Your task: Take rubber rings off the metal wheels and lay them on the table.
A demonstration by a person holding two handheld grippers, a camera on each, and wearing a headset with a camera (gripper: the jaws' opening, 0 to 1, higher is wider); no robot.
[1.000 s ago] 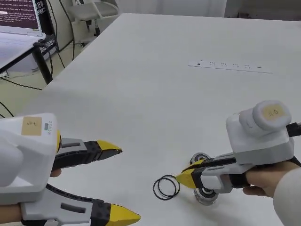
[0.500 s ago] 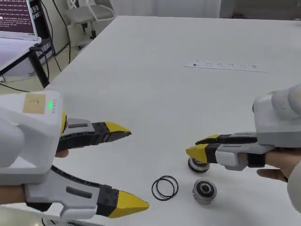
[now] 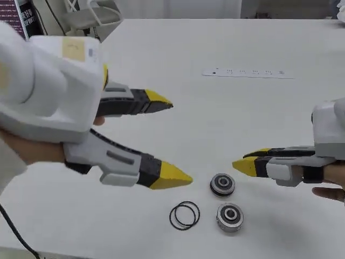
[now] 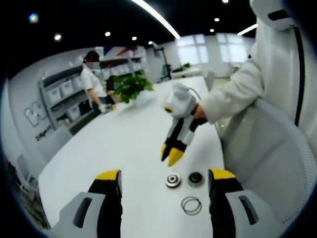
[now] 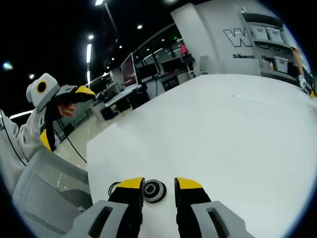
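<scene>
Two thin black rubber rings (image 3: 184,215) lie overlapped on the white tabletop (image 3: 215,118), just left of the near wheel (image 3: 230,216), whose rim looks bare metal. The far wheel (image 3: 222,184) shows a dark rim, probably a ring still seated. Rings: light, soft, stretchy; hook under the edge and peel. Wheels: hard, smooth, liable to slide. Left claw (image 3: 170,140): spread wide, empty. Right claw (image 3: 245,161): narrowly parted, empty, just right of the far wheel.

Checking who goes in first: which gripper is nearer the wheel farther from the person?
Right. The right gripper points at the far wheel, tips just short of it; the left gripper hangs wide open farther off on its other side.
</scene>
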